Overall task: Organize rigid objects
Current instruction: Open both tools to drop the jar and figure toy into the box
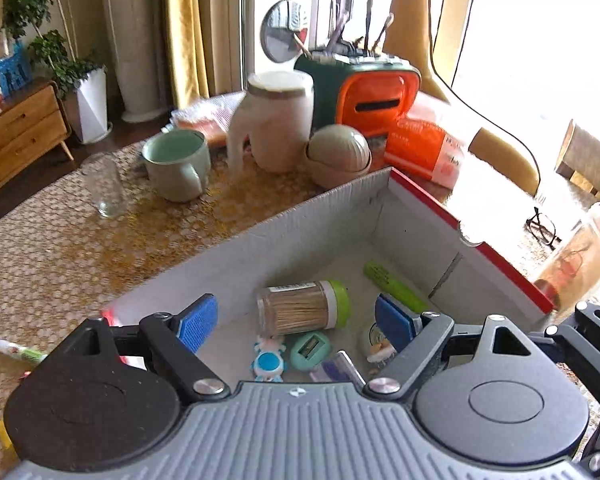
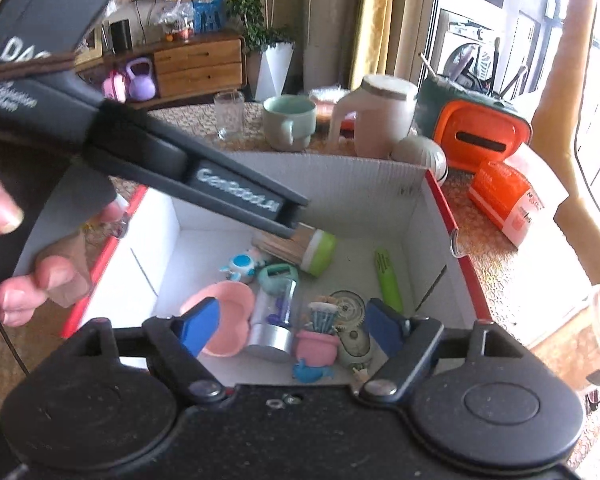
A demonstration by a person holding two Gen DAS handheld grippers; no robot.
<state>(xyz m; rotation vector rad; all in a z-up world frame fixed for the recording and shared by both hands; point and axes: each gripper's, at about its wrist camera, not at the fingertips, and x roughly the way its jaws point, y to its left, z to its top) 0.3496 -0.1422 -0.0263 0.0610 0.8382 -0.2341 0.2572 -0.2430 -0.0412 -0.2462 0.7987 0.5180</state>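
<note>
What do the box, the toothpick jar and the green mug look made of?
Box: corrugated cardboard, matte grey-white inside with fine ribbing, red outer edge. Toothpick jar: clear, glossy plastic by the look, wooden picks visible through it, smooth lime-green plastic lid. Green mug: probably glazed ceramic, thick wall with a soft sheen; matte plastic can't be excluded.

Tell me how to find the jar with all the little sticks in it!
Look inside the big white cardboard box with red edges on the table. The toothpick jar lies on its side near the middle. It is the only clear tub packed with thin wooden sticks, and it has a lime-green cap.
</note>
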